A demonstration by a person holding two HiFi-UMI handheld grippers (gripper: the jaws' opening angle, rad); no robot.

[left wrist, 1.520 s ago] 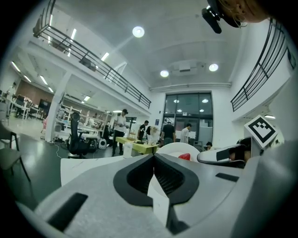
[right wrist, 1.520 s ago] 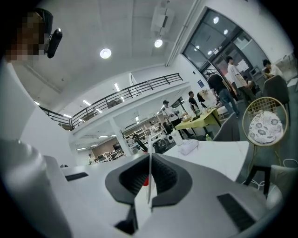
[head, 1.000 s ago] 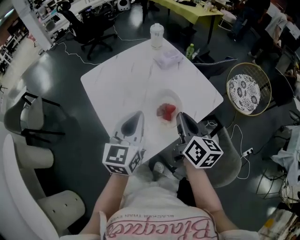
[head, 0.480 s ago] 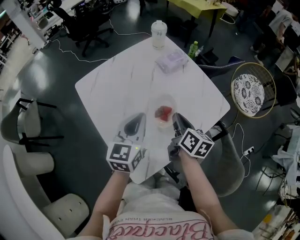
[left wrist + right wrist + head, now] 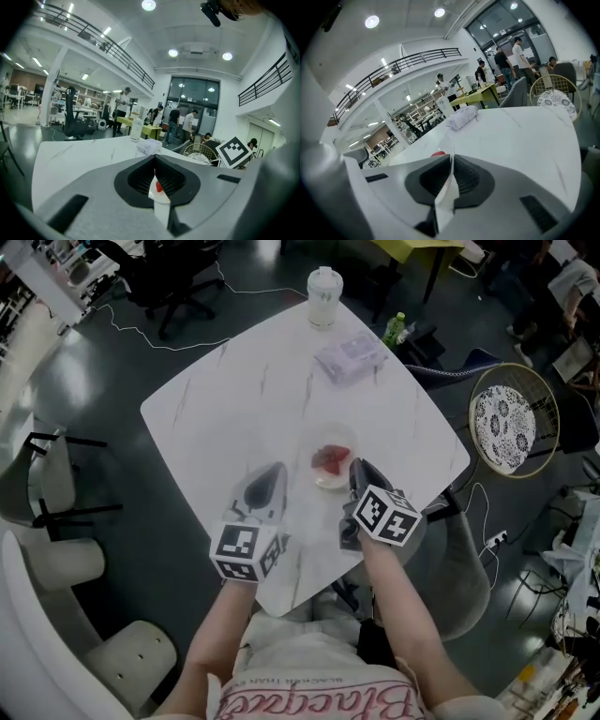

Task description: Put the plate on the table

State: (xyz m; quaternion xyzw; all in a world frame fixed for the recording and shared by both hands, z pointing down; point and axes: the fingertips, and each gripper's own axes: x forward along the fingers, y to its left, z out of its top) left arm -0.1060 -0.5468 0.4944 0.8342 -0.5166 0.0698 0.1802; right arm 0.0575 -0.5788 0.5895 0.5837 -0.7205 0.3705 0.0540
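A clear plate (image 5: 320,439) with red food (image 5: 328,459) on it lies low over the white marble table (image 5: 225,399), near its front edge. My right gripper (image 5: 356,471) is shut on the plate's near right rim. In the right gripper view the rim (image 5: 450,138) stands edge-on between the shut jaws of the right gripper (image 5: 451,160), with the red food (image 5: 437,153) just beyond. My left gripper (image 5: 273,474) is shut with nothing in it, a little left of the plate. In the left gripper view the left gripper (image 5: 155,162) shows only a sliver of plate and red food (image 5: 159,187) through its jaws.
A lidded cup (image 5: 322,285) stands at the table's far corner and a tissue packet (image 5: 349,359) lies nearer. A green bottle (image 5: 395,330) and a round chair with a patterned cushion (image 5: 511,418) are to the right, and office chairs (image 5: 56,512) stand to the left.
Both grippers and the plate have moved forward, further in over the table from its near edge. The right gripper has stayed shut on the rim.
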